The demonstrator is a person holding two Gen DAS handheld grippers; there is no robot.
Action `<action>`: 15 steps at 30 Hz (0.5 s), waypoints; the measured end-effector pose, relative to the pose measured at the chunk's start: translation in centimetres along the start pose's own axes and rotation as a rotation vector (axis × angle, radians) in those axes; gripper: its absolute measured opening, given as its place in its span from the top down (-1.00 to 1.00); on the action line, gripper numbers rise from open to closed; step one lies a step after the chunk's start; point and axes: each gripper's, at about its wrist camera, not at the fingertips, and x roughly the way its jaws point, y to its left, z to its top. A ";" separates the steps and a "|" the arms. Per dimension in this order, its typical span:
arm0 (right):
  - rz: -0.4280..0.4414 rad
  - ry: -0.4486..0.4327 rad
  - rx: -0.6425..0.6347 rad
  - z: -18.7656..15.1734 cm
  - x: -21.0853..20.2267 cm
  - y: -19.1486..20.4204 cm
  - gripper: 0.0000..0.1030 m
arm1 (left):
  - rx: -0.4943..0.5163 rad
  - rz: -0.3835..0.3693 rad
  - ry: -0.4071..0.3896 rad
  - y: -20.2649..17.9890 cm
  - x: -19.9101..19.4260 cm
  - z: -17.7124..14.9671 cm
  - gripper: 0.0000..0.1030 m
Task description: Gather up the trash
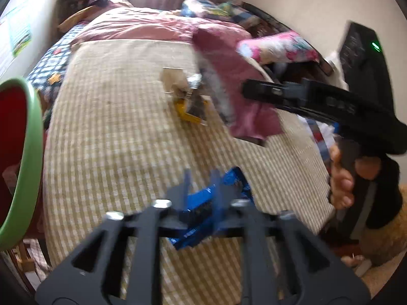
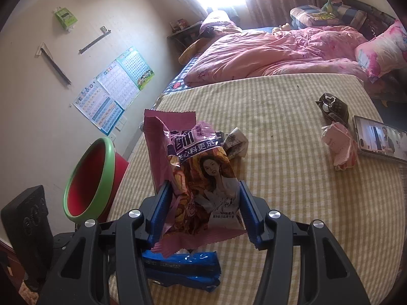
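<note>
My right gripper (image 2: 202, 193) is shut on a pink snack bag (image 2: 198, 167) and holds it above the checked bed cover; the bag also hangs from it in the left wrist view (image 1: 226, 81). My left gripper (image 1: 201, 178) is blurred, its fingers standing around a blue wrapper (image 1: 216, 203) that lies on the cover (image 1: 114, 127); whether it grips is unclear. The blue wrapper also shows under the right gripper (image 2: 178, 269). A red bin with a green rim (image 2: 89, 180) stands at the bed's left edge (image 1: 23, 157).
More trash lies on the cover: a yellow and silver wrapper (image 1: 188, 99), a crumpled white wrapper (image 2: 235, 142), a dark wrapper (image 2: 333, 109) and crumpled pink paper (image 2: 340, 147). A phone (image 2: 381, 139) lies at the right. Pink bedding (image 2: 279, 53) fills the back.
</note>
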 end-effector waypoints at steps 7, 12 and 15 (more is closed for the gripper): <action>-0.014 -0.002 0.016 -0.4 0.1 0.6 0.01 | 0.146 -0.031 0.113 -2.2 2.8 -1.3 -0.22; -0.029 -0.006 0.035 -1.0 -0.1 0.8 0.01 | 0.180 -0.025 0.163 -2.4 4.5 -2.2 0.19; -0.039 -0.010 0.044 -1.1 -0.2 0.9 0.01 | 0.143 -0.038 0.143 -1.6 4.3 -2.0 0.37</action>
